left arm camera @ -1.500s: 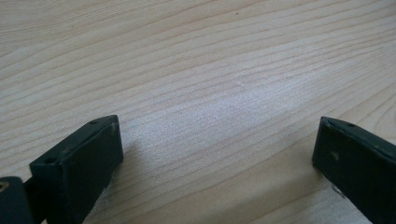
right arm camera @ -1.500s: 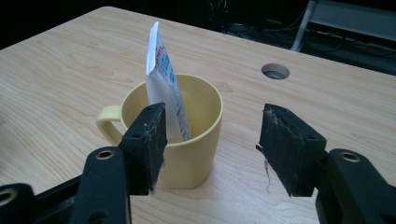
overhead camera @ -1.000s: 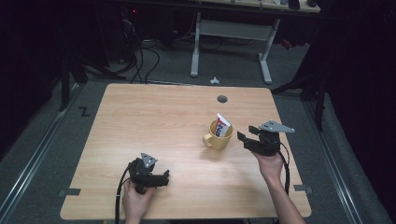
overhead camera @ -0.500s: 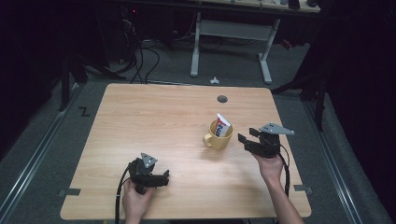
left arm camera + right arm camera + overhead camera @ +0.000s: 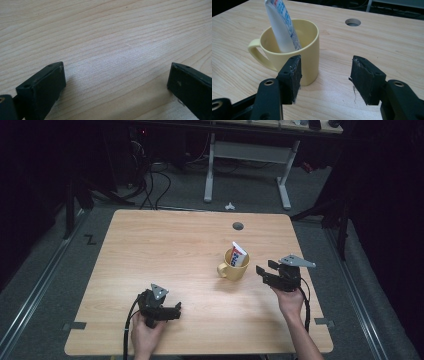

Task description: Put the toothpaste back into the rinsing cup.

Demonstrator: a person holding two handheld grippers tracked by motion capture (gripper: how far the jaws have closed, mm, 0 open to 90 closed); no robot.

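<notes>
On the right half of a pale wooden worktop [image 5: 165, 250], a yellow mug [image 5: 235, 266] stands upright with its handle toward the left tongs [image 5: 172, 312], which rest open and empty well apart near the front edge; the right tongs [image 5: 261, 272] hover just beside it, jaws parted on nothing. Inside leans a toothpaste tube [image 5: 283, 27], long axis steeply upward, tilted back; light, soft and likely slick, it looks best pinched near its flat upper end
</notes>
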